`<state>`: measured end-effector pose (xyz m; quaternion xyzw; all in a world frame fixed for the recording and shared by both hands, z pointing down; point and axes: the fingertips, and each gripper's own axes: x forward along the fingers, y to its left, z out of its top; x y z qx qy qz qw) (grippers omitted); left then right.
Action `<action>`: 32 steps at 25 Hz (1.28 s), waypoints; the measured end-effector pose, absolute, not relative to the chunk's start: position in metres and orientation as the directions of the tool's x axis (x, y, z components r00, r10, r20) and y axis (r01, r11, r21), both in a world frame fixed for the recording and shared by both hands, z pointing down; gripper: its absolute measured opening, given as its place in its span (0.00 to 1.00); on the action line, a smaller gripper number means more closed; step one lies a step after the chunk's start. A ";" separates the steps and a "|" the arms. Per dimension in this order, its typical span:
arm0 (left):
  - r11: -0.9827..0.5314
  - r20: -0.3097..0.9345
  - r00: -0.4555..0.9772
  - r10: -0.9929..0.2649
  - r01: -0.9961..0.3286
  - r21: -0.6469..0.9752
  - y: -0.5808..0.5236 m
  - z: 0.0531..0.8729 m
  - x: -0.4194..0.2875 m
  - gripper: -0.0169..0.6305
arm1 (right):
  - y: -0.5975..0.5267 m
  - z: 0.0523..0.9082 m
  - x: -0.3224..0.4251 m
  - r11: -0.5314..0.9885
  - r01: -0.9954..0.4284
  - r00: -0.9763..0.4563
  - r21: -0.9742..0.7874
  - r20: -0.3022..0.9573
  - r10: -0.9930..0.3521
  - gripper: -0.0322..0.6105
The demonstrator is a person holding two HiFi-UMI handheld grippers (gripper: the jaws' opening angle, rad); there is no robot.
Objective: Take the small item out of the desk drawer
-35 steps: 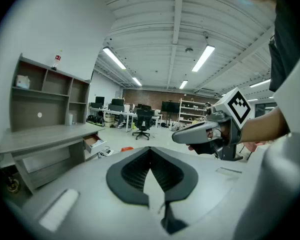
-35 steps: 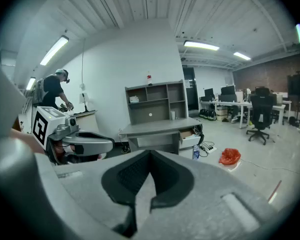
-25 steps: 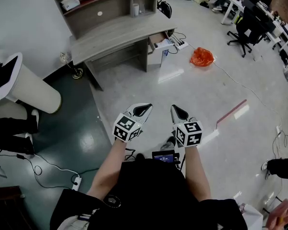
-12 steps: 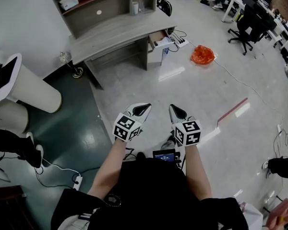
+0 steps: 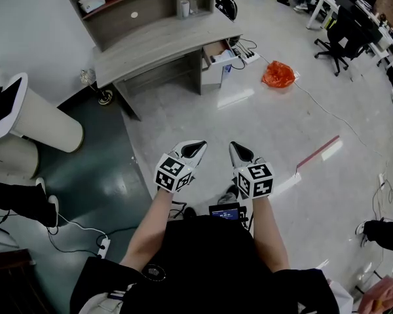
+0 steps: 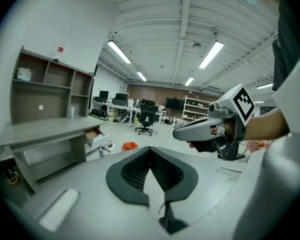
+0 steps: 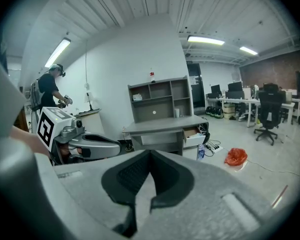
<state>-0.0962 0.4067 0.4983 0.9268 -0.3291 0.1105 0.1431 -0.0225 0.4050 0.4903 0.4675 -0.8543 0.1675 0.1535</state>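
The grey desk (image 5: 157, 48) stands far across the floor, with its drawer (image 5: 217, 52) pulled open at the right end. What lies in the drawer is too small to tell from here. I hold both grippers side by side in front of my body, well short of the desk. The left gripper (image 5: 198, 148) is shut with nothing in it, and so is the right gripper (image 5: 237, 150). The left gripper view shows the drawer (image 6: 94, 135) at a distance and the right gripper (image 6: 200, 129) alongside. From the right gripper view the drawer (image 7: 192, 134) lies ahead.
An orange bag (image 5: 277, 76) lies on the floor right of the desk, beside a power strip and cables. A white round pillar (image 5: 39, 120) stands at the left. Office chairs (image 5: 340, 38) and tables fill the far right. A person (image 7: 52, 86) stands at the left.
Both grippers stay in nearly the same place, shut. A person's foot at the left edge has shifted.
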 end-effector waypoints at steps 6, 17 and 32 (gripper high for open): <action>-0.737 0.311 0.753 -0.580 -0.648 0.192 0.383 0.498 -0.076 0.03 | 0.380 0.490 -0.006 0.522 -0.840 -0.532 -0.152 0.422 -0.734 0.05; -0.722 0.327 0.738 -0.591 -0.664 0.193 0.336 0.501 -0.033 0.03 | 0.325 0.492 0.039 0.532 -0.833 -0.543 -0.155 0.416 -0.729 0.05; -0.673 0.366 0.688 -0.627 -0.715 0.191 0.286 0.509 0.015 0.03 | 0.269 0.499 0.084 0.601 -0.770 -0.628 -0.214 0.416 -0.657 0.05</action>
